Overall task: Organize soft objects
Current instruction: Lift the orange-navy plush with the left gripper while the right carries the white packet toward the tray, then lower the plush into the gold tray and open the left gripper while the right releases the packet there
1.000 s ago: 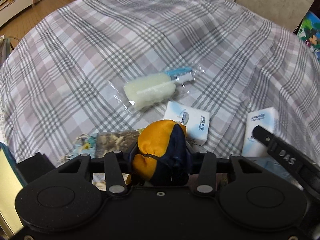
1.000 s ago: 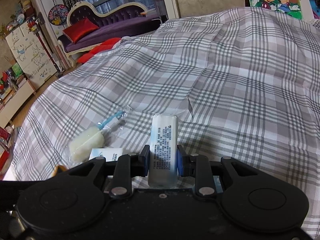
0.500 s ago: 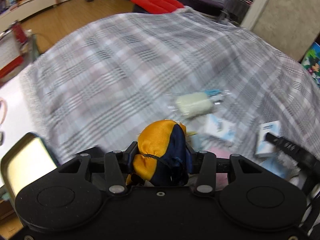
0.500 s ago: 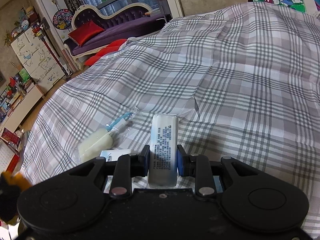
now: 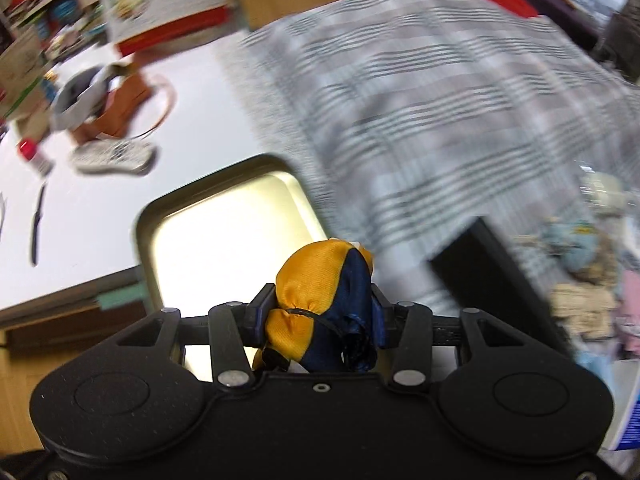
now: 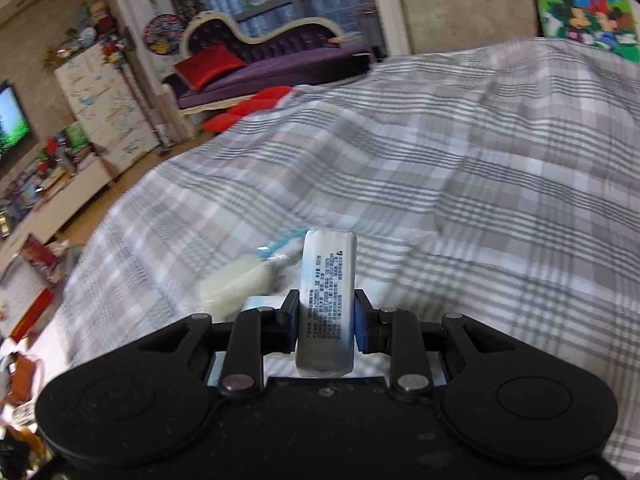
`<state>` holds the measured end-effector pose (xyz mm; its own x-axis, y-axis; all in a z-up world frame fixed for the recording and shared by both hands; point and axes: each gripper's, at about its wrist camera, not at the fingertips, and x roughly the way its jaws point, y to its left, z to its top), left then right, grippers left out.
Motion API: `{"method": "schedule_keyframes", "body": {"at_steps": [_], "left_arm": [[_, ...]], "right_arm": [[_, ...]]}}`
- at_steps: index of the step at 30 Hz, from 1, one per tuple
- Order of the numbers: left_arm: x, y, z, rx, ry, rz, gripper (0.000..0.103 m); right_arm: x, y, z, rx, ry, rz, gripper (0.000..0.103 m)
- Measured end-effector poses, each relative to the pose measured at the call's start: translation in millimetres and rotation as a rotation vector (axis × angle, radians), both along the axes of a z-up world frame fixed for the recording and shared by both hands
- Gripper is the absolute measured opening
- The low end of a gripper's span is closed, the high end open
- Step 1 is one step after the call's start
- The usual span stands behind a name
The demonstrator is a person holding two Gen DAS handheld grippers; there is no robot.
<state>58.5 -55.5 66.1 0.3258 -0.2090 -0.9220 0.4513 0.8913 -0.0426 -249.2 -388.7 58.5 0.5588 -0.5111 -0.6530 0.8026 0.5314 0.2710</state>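
Both claws full, over tray and bed

My left claw [image 5: 320,316] grips a yellow-and-navy satin pouch [image 5: 324,304] above the tray [image 5: 144,232], whose rim meets the plaid cloth [image 5: 440,120]; bare white table [image 5: 200,112] lies beyond. My right claw [image 6: 326,322] clamps a white tissue pack [image 6: 328,300] over open bed.

My left gripper [image 5: 320,312] is clamped on the orange-and-navy pouch [image 5: 324,304], pointing steeply down over the metal tray [image 5: 224,224]. My right gripper [image 6: 326,318] pinches the tissue pack [image 6: 327,300] and tilts down, also above the plaid cloth [image 6: 480,200].
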Motion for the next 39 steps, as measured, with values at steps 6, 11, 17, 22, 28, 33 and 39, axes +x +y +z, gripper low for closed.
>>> {"method": "schedule_keyframes", "body": {"at_steps": [6,11,17,22,28,33,39], "left_arm": [[20,27,-18,0.052,-0.077,0.087,0.045],[23,35,-14,-0.01,-0.059,0.071,0.046],[29,47,-15,-0.045,-0.02,0.113,0.046],[35,54,-27,-0.035,0.043,0.151,0.045],[40,62,-34,-0.019,0.082,0.197,0.045],[42,61,-45,0.007,0.119,0.204,0.045],[39,51,-53,0.036,0.136,0.188,0.046]], "right_arm": [[19,39,16,-0.037,-0.045,0.136,0.026],[48,98,34,-0.079,-0.053,0.334,0.026],[102,183,41,-0.036,-0.021,0.629,0.026],[149,239,19,0.116,0.043,0.818,0.026],[184,292,2,0.114,0.085,0.894,0.026],[183,297,-26,0.134,0.114,0.872,0.026],[186,290,-47,0.125,0.172,0.87,0.026]]}}
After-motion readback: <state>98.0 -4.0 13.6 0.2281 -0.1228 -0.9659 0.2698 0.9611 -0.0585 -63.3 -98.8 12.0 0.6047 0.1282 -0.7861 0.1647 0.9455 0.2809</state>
